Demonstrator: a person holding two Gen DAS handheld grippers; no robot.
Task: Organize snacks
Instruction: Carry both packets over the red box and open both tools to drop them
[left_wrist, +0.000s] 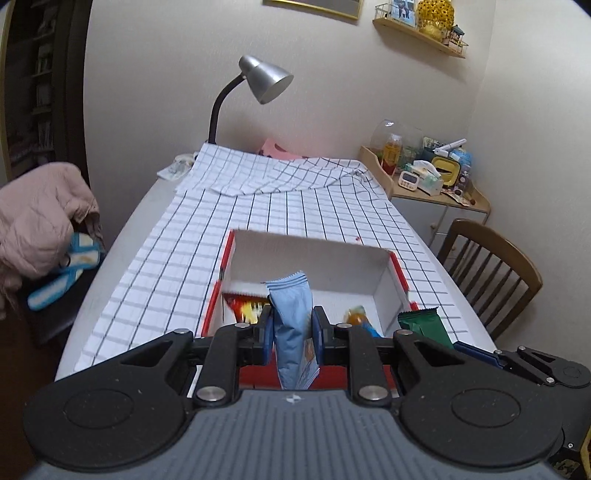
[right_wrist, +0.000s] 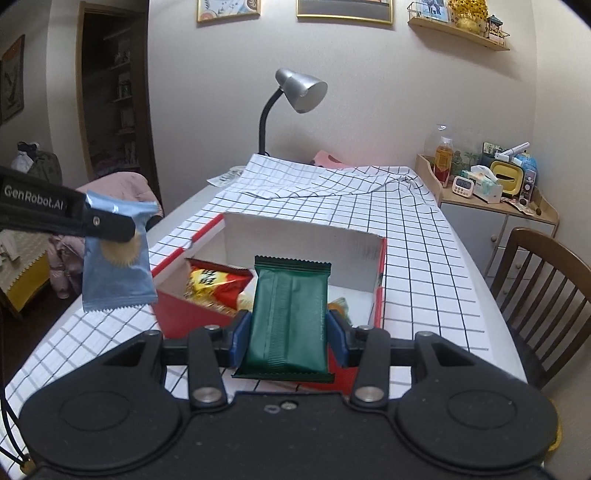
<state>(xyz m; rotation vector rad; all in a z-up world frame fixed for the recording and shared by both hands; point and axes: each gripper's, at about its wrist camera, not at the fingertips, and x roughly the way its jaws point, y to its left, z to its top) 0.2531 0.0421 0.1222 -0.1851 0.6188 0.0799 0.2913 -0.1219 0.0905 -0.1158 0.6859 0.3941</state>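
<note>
Reading "GenRobot.AI" on left hand-held gripper (right_wrist: 110, 225), clamped on blue snack packet (right_wrist: 116, 266) held left of red box (right_wrist: 380, 280). Right hand-held gripper (right_wrist: 288, 332) clamped on green snack bar (right_wrist: 288, 317) over box; yellow-red packet (right_wrist: 214, 284) inside. Checked cloth (right_wrist: 424, 236) covers surface, desk lamp (right_wrist: 295, 92) at back.

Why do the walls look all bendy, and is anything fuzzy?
Both wrist views use a fisheye lens, so walls and table edges curve. In the left wrist view the red box edges and the snacks inside smear with motion blur. In the right wrist view the green packet looks sharp, while the blue packet is slightly soft.
</note>
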